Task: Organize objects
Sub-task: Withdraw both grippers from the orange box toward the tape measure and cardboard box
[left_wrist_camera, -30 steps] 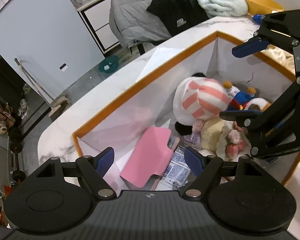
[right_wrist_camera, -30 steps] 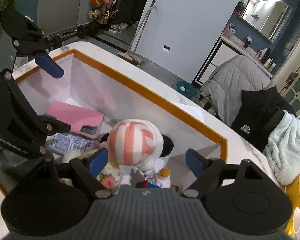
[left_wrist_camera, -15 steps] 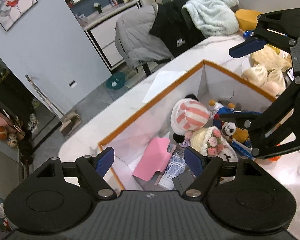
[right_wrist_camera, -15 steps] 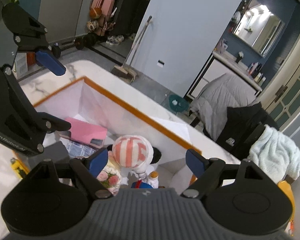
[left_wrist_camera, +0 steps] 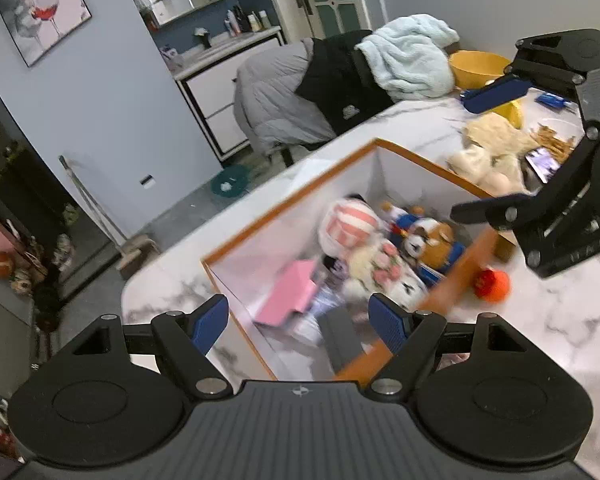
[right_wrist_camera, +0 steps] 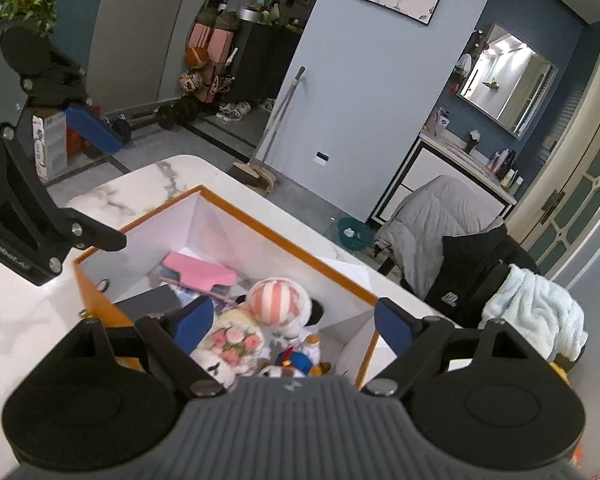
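An orange-rimmed white box [left_wrist_camera: 284, 204] [right_wrist_camera: 284, 232] stands on the marble table. In it lie a pink-and-white striped plush [left_wrist_camera: 346, 226] [right_wrist_camera: 278, 300], a flowered plush [left_wrist_camera: 380, 272] [right_wrist_camera: 232, 340], a brown dog plush [left_wrist_camera: 432, 240], a pink folder [left_wrist_camera: 288, 298] [right_wrist_camera: 198, 272] and a dark box [left_wrist_camera: 342, 338] [right_wrist_camera: 148, 304]. My left gripper [left_wrist_camera: 300, 320] is open and empty, high above the box's near corner. My right gripper [right_wrist_camera: 292, 326] is open and empty above the box; it also shows in the left wrist view [left_wrist_camera: 488, 152].
An orange ball [left_wrist_camera: 494, 284] lies on the table just outside the box. A cream plush [left_wrist_camera: 488, 148], a phone [left_wrist_camera: 544, 160] and a yellow bowl [left_wrist_camera: 476, 66] sit further right. A chair with jackets and a towel [left_wrist_camera: 408, 60] stands behind the table.
Both grippers have risen and drawn back from the box, so it looks smaller and more of the table and room shows. Both stayed open and empty.
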Motion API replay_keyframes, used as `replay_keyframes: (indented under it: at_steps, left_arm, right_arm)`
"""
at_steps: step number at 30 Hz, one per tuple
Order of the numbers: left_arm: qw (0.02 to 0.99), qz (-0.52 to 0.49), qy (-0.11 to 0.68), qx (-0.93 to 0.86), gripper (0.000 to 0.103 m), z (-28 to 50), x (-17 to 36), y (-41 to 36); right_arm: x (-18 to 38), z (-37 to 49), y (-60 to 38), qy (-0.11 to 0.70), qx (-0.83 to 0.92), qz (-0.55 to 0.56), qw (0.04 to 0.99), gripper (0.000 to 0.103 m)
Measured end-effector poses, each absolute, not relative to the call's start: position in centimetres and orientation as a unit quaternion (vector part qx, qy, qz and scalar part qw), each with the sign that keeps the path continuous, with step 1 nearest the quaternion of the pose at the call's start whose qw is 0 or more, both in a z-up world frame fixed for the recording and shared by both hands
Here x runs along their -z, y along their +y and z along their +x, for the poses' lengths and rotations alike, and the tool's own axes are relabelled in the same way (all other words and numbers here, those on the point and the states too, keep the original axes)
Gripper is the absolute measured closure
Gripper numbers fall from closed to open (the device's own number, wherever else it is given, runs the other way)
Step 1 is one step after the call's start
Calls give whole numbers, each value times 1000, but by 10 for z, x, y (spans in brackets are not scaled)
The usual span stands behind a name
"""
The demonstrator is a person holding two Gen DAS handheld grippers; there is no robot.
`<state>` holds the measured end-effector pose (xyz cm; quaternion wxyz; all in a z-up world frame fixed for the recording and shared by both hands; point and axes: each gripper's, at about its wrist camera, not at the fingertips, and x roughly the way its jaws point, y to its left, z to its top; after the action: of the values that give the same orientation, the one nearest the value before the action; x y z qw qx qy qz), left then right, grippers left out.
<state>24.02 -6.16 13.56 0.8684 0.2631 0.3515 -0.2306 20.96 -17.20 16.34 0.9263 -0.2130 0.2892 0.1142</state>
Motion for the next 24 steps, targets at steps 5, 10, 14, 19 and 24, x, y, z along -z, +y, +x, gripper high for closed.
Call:
replay_keyframes:
  at_steps: [5,10,14,19,24]
  left_arm:
    - [872,245,350,240,12,220,-128,-47]
    - [868,245,356,245,12,202,-112,-38]
    - [868,231,362,249,12,195,-101,-31]
    - [873,205,368,246,12,192,-85,-24]
    - [868,204,381,244,12,191,-66,-26]
  right_arm:
    - [-156,188,-179,291,-121,-202,927,15]
    - [-142,172,-188,299,-131,-194,925,15]
    - [-130,164,-197,304,-133,-181,926,15]
    - [-114,152,-208,306,-138,-164,928,15]
    - [-104,142,-225,297,-139,-152,932,13]
